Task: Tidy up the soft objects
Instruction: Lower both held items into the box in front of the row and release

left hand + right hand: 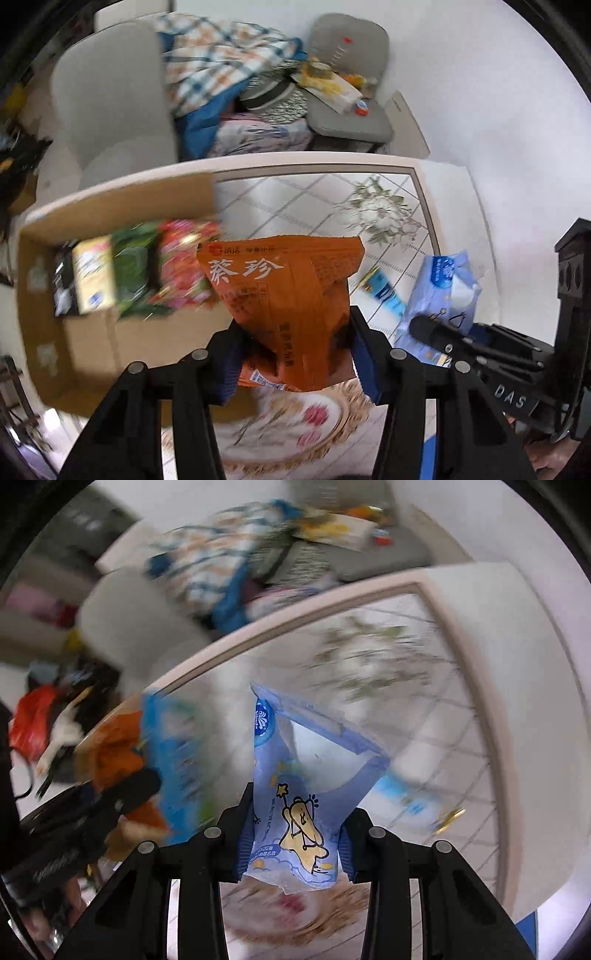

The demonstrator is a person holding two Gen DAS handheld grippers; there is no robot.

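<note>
In the left wrist view my left gripper (293, 356) is shut on an orange snack bag (291, 295), lifted above the table beside an open cardboard box (92, 347). The box holds a yellow packet (92, 277), a green packet (131, 269) and a red packet (183, 262). In the right wrist view my right gripper (295, 843) is shut on a light blue tissue pack (295, 812) with a cartoon print, raised over the table. That pack (443, 291) and the right gripper's fingers (436, 332) also show at the right of the left wrist view. The orange bag (118, 753) appears blurred at the left.
The table (424, 221) has a tile and flower pattern with a pale rim. A small blue packet (384, 291) lies on it. Behind are a grey armchair (110, 110), piled plaid cloth (229, 62) and a grey seat (351, 118) with clutter.
</note>
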